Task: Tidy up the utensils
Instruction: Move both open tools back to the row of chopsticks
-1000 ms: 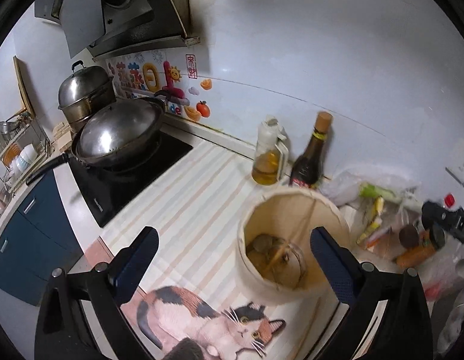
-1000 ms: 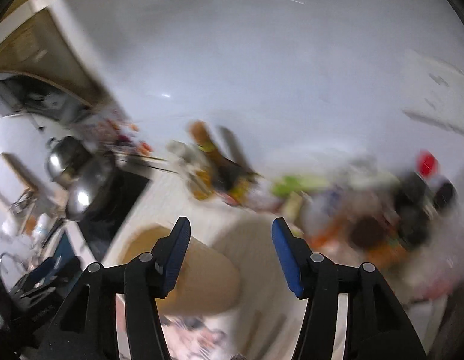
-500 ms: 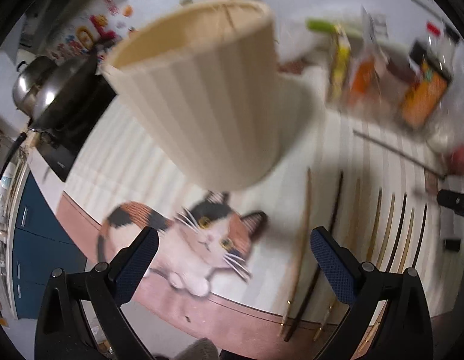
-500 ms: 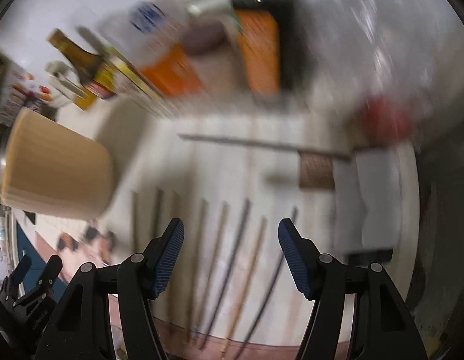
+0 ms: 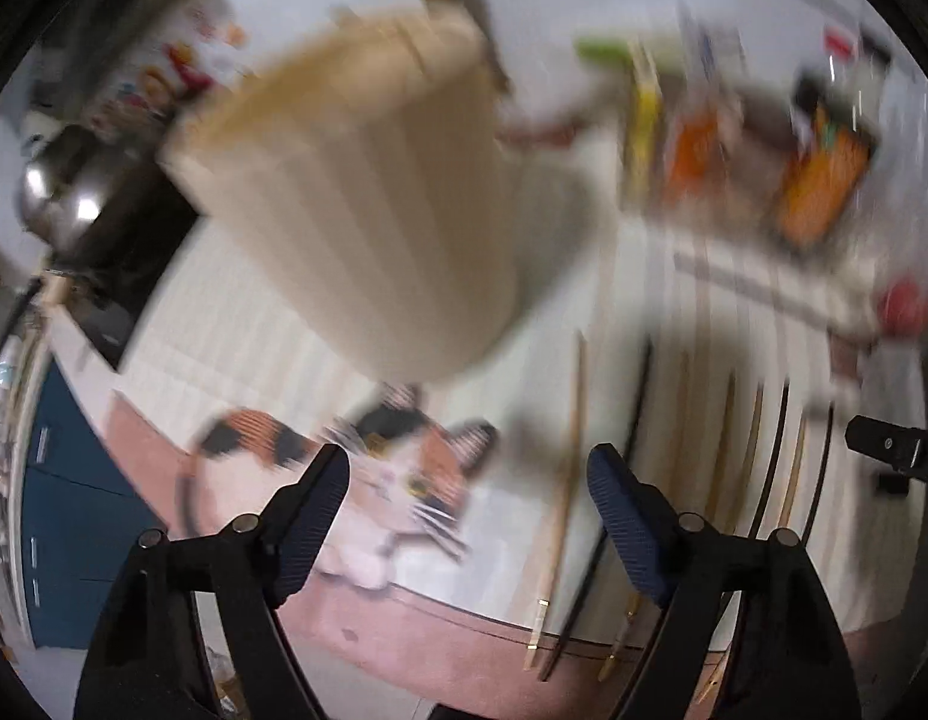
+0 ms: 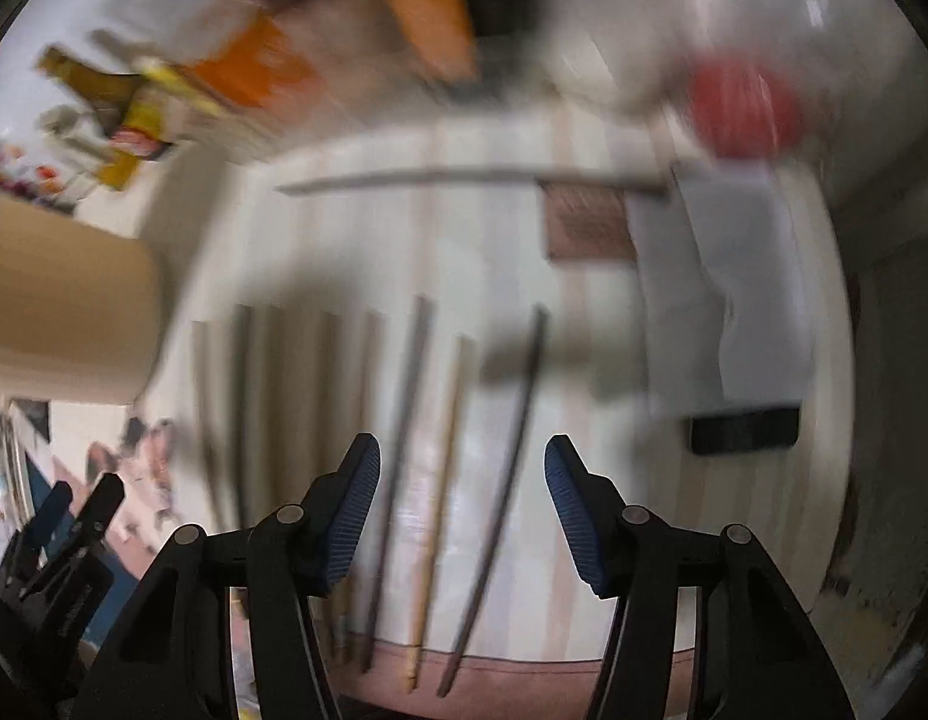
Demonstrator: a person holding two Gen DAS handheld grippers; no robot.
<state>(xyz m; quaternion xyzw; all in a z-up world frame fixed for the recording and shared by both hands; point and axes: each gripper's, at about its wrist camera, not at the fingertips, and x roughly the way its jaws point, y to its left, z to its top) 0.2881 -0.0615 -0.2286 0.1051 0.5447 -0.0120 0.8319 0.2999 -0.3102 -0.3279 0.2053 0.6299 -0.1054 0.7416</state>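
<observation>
Both views are motion-blurred. Several chopsticks point(image 6: 446, 468) lie side by side on a striped mat with a cat picture point(image 5: 404, 480); they also show in the left wrist view point(image 5: 563, 480). One more chopstick point(image 6: 464, 177) lies crosswise farther back. A tall beige ribbed holder point(image 5: 374, 204) stands on the mat, seen at the left in the right wrist view point(image 6: 56, 312). My left gripper point(image 5: 467, 498) is open and empty above the cat picture, left of the chopsticks. My right gripper point(image 6: 461, 492) is open and empty, low over the chopsticks' near halves.
Bottles and food packets point(image 5: 812, 180) crowd the back of the counter. A wok point(image 5: 74, 192) sits on the black hob at left. A red lid point(image 6: 740, 108), a white cloth point(image 6: 746, 276) and a dark block point(image 6: 743, 429) lie at the right.
Both grippers have dropped closer to the mat and narrowed their opening a little. The views tilted down from the wall to the chopsticks over the last second.
</observation>
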